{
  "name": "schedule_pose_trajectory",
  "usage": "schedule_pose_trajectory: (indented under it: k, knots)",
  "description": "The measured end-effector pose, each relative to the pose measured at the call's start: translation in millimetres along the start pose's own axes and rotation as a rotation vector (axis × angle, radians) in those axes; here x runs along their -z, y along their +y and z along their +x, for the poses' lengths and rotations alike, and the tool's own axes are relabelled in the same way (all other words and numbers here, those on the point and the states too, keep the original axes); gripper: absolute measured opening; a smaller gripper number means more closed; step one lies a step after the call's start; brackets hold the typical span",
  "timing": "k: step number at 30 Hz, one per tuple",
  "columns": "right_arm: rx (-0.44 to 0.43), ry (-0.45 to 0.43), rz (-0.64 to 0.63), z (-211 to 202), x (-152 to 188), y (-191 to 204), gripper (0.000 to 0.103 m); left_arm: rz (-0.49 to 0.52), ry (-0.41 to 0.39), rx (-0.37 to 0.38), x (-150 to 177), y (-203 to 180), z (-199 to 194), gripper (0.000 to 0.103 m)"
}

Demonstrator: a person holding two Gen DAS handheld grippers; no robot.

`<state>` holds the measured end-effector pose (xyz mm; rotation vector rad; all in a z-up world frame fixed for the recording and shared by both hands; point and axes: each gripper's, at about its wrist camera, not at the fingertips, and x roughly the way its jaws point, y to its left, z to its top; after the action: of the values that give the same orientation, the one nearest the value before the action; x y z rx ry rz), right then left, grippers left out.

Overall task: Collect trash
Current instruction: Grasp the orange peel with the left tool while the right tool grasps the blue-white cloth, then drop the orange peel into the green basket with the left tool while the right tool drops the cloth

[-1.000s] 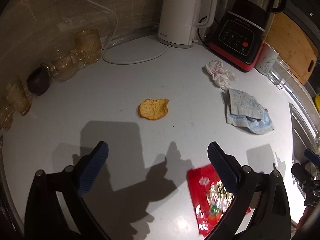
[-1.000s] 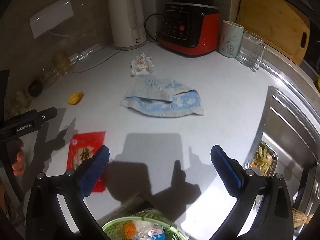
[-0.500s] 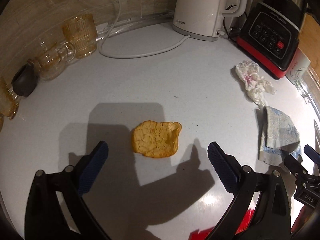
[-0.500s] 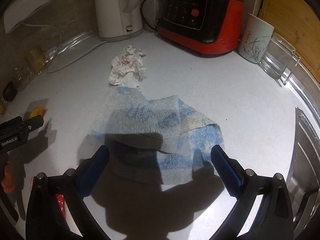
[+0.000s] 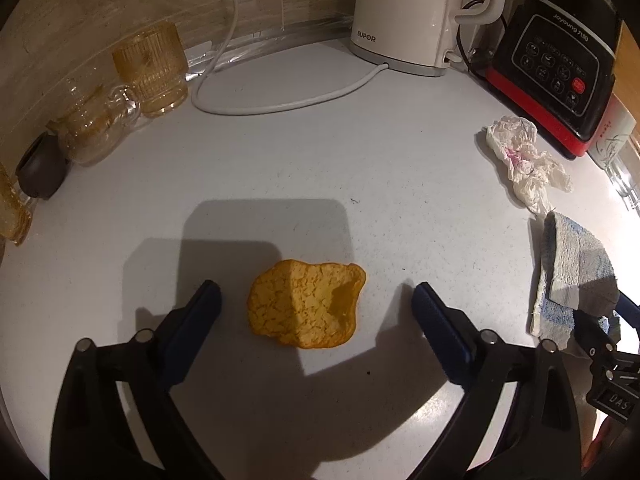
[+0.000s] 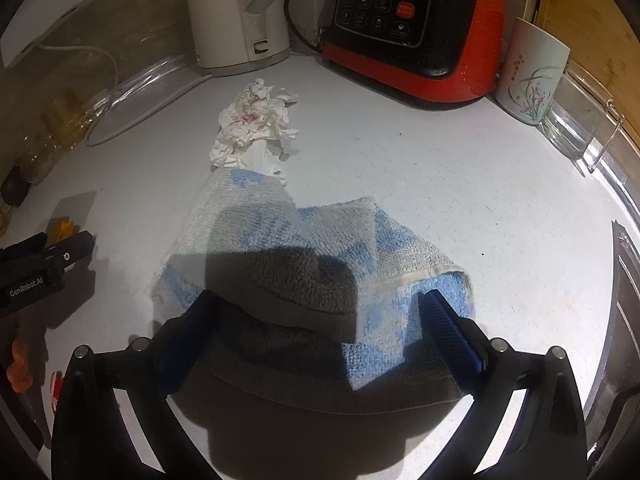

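Left gripper (image 5: pixel 316 312): jaws wide, straddling the orange peel (image 5: pixel 306 309) on the countertop (image 5: pixel 320 160), gripping nothing.
Right gripper (image 6: pixel 318 320): jaws wide over the blue-white cloth (image 6: pixel 312 276), not clamped.
Crumpled tissue (image 6: pixel 252 124): beyond cloth, touching its far end.

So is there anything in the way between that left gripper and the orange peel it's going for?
Nothing visible. The left gripper is open, and the orange peel lies on the bare counter between its fingers. The crumpled tissue and blue towel lie off to the right.
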<state>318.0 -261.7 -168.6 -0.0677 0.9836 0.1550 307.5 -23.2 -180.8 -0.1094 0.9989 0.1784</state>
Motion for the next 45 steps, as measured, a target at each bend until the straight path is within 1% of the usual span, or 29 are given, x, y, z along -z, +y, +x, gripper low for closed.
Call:
schedule_pose_trajectory:
  k: [2, 3, 4, 5, 6, 7, 8, 10, 11, 12, 13, 15, 16, 19, 21, 26, 30, 36, 41, 45]
  knots:
    - [-0.007, -0.005, -0.006, 0, -1, 0, 0.099, -0.002, -0.008, 0.003, -3, 1, 0, 0.069]
    - [-0.007, -0.011, -0.010, 0, 0, 0, 0.093, -0.003, -0.013, 0.003, -4, 2, -1, 0.062]
    - [-0.001, -0.018, -0.019, -1, 0, 0, 0.087, -0.003, -0.016, 0.004, -4, 4, -2, 0.050]
    - [-0.006, -0.023, -0.026, -2, 0, 0, 0.084, -0.006, -0.014, 0.008, -6, 6, -2, 0.048]
    - [-0.007, -0.027, -0.026, -4, 0, 0, 0.076, -0.012, -0.014, 0.021, -7, 8, -2, 0.044]
    - [-0.009, -0.030, -0.027, -4, 0, -1, 0.066, -0.018, -0.016, 0.031, -7, 11, -2, 0.039]
    - [-0.011, -0.033, -0.028, -6, 0, -2, 0.060, -0.020, -0.019, 0.041, -7, 13, -3, 0.037]
    - [-0.022, -0.036, -0.028, -9, 0, -3, 0.036, -0.019, -0.029, 0.053, -6, 15, -5, 0.031]
    - [-0.028, -0.037, -0.028, -10, 0, -3, 0.031, -0.012, -0.038, 0.054, -5, 15, -7, 0.026]
    - [-0.037, -0.037, -0.025, -11, 1, -4, 0.021, -0.002, -0.045, 0.051, -4, 14, -10, 0.024]
    - [-0.048, -0.036, -0.020, -11, 1, -5, 0.016, 0.011, -0.054, 0.046, -3, 13, -12, 0.018]
    - [-0.061, -0.032, -0.012, -12, 2, -7, 0.014, 0.029, -0.058, 0.046, -2, 11, -16, 0.013]
    - [-0.072, -0.029, -0.006, -13, 3, -7, 0.013, 0.028, -0.056, 0.052, -2, 12, -16, 0.012]
    - [-0.099, -0.035, 0.009, -18, 4, -8, 0.013, 0.016, -0.044, 0.069, -2, 15, -19, 0.011]
    - [-0.106, -0.054, 0.013, -27, 5, -7, 0.013, 0.013, -0.047, 0.071, -1, 17, -25, 0.011]
    - [-0.116, -0.104, 0.033, -59, 6, -7, 0.013, 0.027, -0.062, 0.086, 5, 17, -55, 0.011]
    - [-0.113, -0.141, 0.038, -94, 16, -5, 0.013, 0.061, -0.069, 0.119, 18, 12, -89, 0.011]
    - [-0.092, -0.197, 0.064, -157, 52, -7, 0.013, 0.139, -0.054, 0.220, 58, -9, -145, 0.011]
    - [-0.049, -0.242, 0.087, -220, 102, -6, 0.013, 0.223, -0.029, 0.315, 99, -26, -185, 0.011]
    - [-0.036, -0.262, 0.142, -265, 149, -7, 0.013, 0.335, -0.030, 0.367, 140, -44, -212, 0.011]
